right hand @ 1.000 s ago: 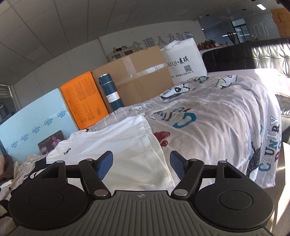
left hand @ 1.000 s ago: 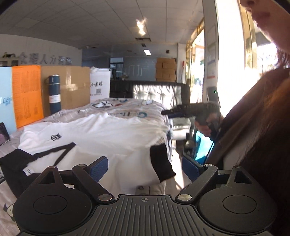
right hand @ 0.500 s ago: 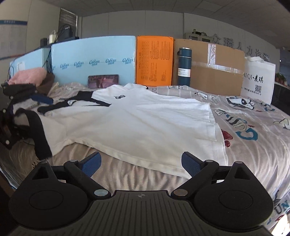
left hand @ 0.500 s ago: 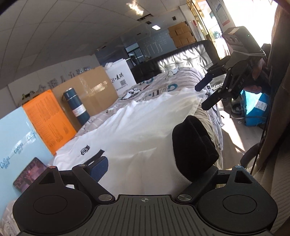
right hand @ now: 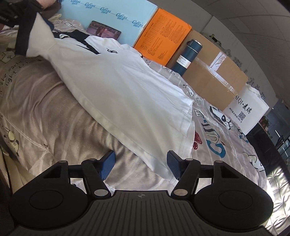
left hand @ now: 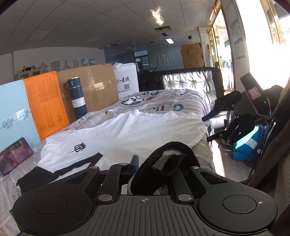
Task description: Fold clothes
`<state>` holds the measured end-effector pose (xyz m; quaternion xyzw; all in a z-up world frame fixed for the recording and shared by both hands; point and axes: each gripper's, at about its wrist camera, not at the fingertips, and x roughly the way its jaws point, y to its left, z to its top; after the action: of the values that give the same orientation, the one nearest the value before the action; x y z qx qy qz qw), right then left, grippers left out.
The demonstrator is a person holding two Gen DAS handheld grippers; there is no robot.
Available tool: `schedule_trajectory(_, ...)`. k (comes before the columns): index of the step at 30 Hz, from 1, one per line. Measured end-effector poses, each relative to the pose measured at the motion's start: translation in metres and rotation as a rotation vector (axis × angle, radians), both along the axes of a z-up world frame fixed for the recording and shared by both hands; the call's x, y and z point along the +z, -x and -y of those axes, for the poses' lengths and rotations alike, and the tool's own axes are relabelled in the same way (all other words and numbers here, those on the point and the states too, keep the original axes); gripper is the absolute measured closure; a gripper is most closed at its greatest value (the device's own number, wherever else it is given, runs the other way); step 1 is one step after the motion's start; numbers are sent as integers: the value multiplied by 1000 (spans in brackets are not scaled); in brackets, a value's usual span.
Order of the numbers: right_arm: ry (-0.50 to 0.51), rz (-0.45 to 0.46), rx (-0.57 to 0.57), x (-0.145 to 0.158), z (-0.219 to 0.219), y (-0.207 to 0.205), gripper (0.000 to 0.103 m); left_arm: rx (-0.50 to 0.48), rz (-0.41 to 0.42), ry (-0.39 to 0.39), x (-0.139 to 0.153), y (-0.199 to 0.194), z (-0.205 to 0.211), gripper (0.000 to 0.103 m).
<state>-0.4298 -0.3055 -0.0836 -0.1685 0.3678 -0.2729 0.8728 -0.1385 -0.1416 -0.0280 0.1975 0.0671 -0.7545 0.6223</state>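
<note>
A white T-shirt [left hand: 126, 132] with black sleeve cuffs and a small black chest logo lies spread on the bed. My left gripper [left hand: 154, 168] is shut on the near black sleeve cuff [left hand: 168, 159], which bunches up between its fingers. In the right wrist view the shirt [right hand: 116, 87] runs from upper left to its bottom hem corner. My right gripper [right hand: 141, 163] is open, its blue pads on either side of that hem corner [right hand: 159, 163], just above the bedsheet. The right gripper also shows in the left wrist view [left hand: 223, 116] at the bed's right edge.
Along the back of the bed stand a light blue board [right hand: 108, 10], an orange box [right hand: 163, 34], a dark blue flask [right hand: 188, 56], a cardboard box [right hand: 213, 79] and a white bag [right hand: 246, 110]. A phone [right hand: 103, 30] leans on the board. A black sofa [left hand: 190, 79] stands beyond the bed.
My left gripper has shut on the black sleeve cuff and lifted it slightly. My right gripper has swung down and come in close to the shirt's bottom hem corner, still open.
</note>
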Motion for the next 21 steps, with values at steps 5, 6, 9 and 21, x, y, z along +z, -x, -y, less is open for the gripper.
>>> schedule_trajectory(5, 54, -66, 14, 4, 3, 1, 54, 5, -26, -6, 3, -8, 9, 91)
schedule_trajectory(6, 63, -76, 7, 5, 5, 1, 54, 6, -32, -7, 3, -9, 10, 91)
schedule_trajectory(9, 89, -118, -3, 3, 10, 1, 59, 13, -52, -12, 2, -13, 15, 91)
schedule_trajectory(21, 163, -53, 56, 47, 31, -8, 99, 55, 39, 28, 16, -36, 34, 92)
